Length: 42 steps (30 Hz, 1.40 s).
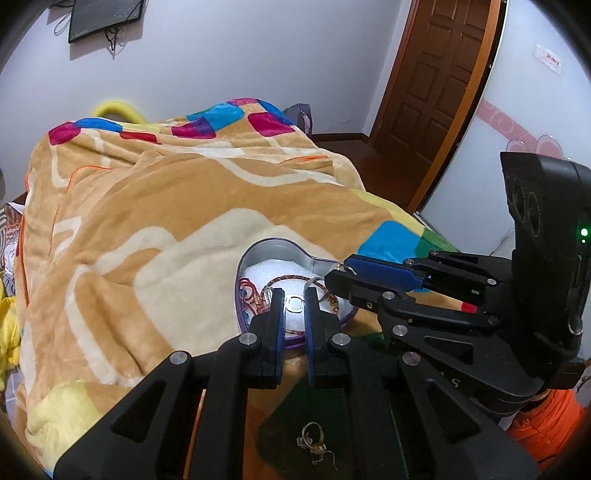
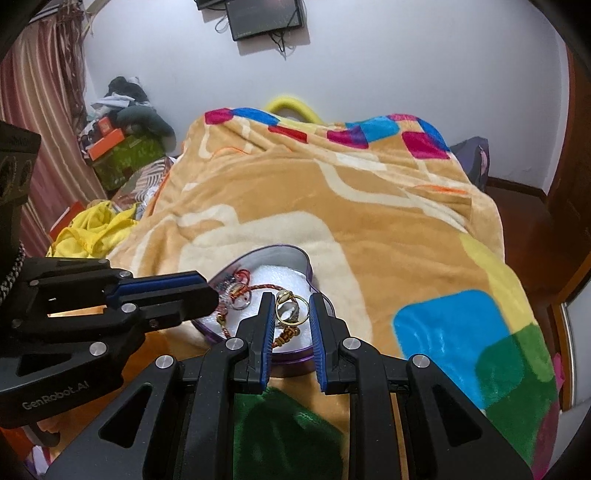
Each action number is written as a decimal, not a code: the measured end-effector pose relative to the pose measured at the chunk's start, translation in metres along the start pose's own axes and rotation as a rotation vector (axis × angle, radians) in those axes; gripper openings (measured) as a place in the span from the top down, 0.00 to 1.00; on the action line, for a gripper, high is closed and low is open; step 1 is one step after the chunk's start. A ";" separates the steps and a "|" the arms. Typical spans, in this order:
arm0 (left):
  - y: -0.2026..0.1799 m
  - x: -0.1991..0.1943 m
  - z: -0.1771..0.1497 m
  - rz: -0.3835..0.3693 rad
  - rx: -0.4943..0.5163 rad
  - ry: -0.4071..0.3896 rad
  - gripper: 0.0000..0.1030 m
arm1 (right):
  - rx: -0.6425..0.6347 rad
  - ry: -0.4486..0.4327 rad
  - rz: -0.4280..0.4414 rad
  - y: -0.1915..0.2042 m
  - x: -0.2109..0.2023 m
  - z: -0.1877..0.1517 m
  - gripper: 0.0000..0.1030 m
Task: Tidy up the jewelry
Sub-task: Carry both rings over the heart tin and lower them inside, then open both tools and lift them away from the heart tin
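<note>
A heart-shaped purple tin [image 1: 246, 258] [image 2: 284, 251] with white padding lies on the blanket. It holds a red braided bracelet [image 1: 291, 277] [image 2: 255, 288] and other pieces. My left gripper [image 1: 294, 301] is over the tin, its fingers slightly apart around a small silver ring [image 1: 294, 302]; whether they pinch it is unclear. My right gripper [image 2: 291, 306] is over the tin's near side, fingers apart, with a gold hoop [image 2: 295, 308] and a silver ring between them, seemingly untouched. A few gold earrings [image 1: 314, 443] lie on the blanket below my left gripper.
The tin sits on a tan plush blanket [image 1: 147, 206] [image 2: 369, 206] with coloured squares covering a bed. A wooden door [image 1: 439, 74] is at the right. Clothes and boxes [image 2: 118, 140] pile at the far left. A monitor [image 2: 264, 16] hangs on the wall.
</note>
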<state>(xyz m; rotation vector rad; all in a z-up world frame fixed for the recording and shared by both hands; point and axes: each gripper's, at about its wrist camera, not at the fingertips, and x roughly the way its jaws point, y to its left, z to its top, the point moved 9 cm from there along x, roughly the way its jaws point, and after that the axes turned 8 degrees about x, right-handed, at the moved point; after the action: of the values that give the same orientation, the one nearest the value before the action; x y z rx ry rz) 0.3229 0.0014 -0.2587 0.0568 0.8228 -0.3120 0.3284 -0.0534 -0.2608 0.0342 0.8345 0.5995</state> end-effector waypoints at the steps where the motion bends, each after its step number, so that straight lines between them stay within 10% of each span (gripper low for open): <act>1: 0.000 0.001 0.000 -0.004 -0.001 0.003 0.92 | 0.005 0.009 0.001 -0.001 0.002 -0.001 0.84; 20: 0.011 -0.022 -0.002 0.030 -0.013 -0.001 0.89 | -0.020 0.047 -0.026 0.007 0.000 -0.003 0.80; 27: 0.012 -0.041 -0.009 0.053 -0.019 0.000 0.72 | -0.030 0.008 -0.038 0.010 -0.025 0.002 0.72; 42: -0.015 -0.028 -0.086 0.054 0.028 0.177 0.70 | 0.005 0.015 -0.069 -0.005 -0.048 -0.028 0.61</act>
<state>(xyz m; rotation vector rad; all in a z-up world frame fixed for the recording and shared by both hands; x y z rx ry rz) 0.2391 0.0092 -0.2960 0.1340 0.9912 -0.2699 0.2860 -0.0879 -0.2482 0.0049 0.8483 0.5331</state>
